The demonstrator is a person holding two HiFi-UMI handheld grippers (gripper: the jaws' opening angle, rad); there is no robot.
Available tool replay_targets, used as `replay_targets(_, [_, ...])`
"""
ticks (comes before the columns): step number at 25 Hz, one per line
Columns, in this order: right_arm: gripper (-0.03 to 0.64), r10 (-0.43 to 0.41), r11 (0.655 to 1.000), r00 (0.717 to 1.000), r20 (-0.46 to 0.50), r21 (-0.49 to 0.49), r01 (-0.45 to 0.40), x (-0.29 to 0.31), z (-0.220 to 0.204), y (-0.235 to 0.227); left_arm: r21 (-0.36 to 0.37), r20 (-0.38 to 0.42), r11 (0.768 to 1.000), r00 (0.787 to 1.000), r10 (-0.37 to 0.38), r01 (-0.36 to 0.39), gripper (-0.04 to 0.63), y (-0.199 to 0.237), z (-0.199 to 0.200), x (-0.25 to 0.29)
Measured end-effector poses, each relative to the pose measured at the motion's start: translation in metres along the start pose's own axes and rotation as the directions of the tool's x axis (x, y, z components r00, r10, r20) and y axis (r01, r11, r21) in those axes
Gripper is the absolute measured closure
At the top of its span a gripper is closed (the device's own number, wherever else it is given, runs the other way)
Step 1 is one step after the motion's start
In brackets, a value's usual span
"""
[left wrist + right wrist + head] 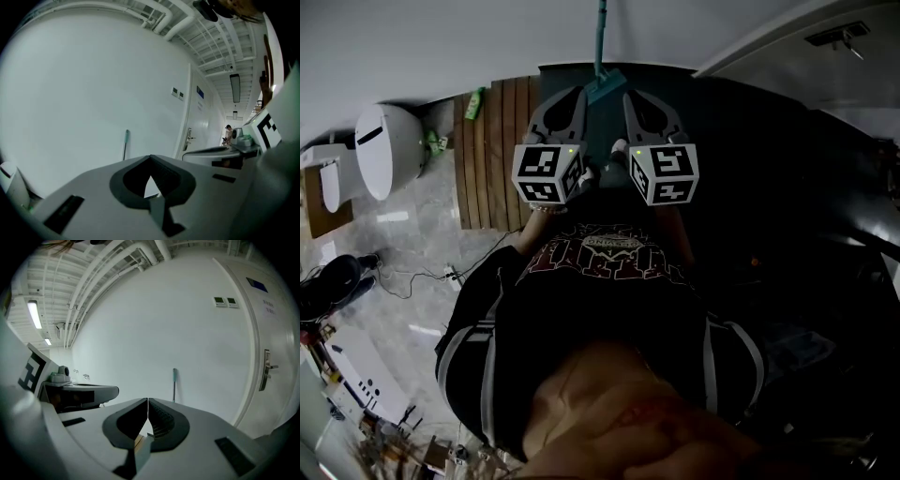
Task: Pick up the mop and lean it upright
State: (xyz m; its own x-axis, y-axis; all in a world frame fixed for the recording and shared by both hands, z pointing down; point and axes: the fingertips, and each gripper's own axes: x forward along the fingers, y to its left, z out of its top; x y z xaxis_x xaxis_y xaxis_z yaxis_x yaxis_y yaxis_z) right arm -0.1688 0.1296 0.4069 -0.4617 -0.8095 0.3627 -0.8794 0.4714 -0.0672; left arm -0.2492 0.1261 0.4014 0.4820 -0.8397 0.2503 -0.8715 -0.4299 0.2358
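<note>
The mop stands upright against the white wall. Its teal handle (602, 33) rises from the teal head (606, 88) at the edge of the dark mat. The handle also shows in the left gripper view (125, 143) and in the right gripper view (174, 383). My left gripper (577, 93) and right gripper (630, 97) are held side by side, just short of the mop head, one on each side, touching nothing. The left gripper (150, 157) is shut with nothing in it. The right gripper (148, 401) is shut too, its jaws pressed together and empty.
A wooden slat mat (492, 155) lies left of the mop, with a green bottle (474, 103) at its far end. A white rounded appliance (386, 148) and cables (422, 277) are on the marble floor at left. A door (272, 366) is right of the mop. A person (228, 133) stands far down the corridor.
</note>
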Motion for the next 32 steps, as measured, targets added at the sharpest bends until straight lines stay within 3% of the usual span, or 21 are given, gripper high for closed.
replay_targets(17, [0.597, 0.078, 0.997, 0.996, 0.038, -0.012, -0.077, 0.073, 0.046, -0.063, 0.010, 0.024, 0.999, 0.999, 0.047, -0.048, 0.549, 0.014, 0.038, 0.091])
replay_targets(32, [0.597, 0.189, 0.981, 0.981, 0.047, -0.054, -0.186, 0.111, 0.067, -0.117, -0.019, 0.046, 0.985, 0.984, 0.172, -0.171, 0.549, 0.014, 0.054, 0.150])
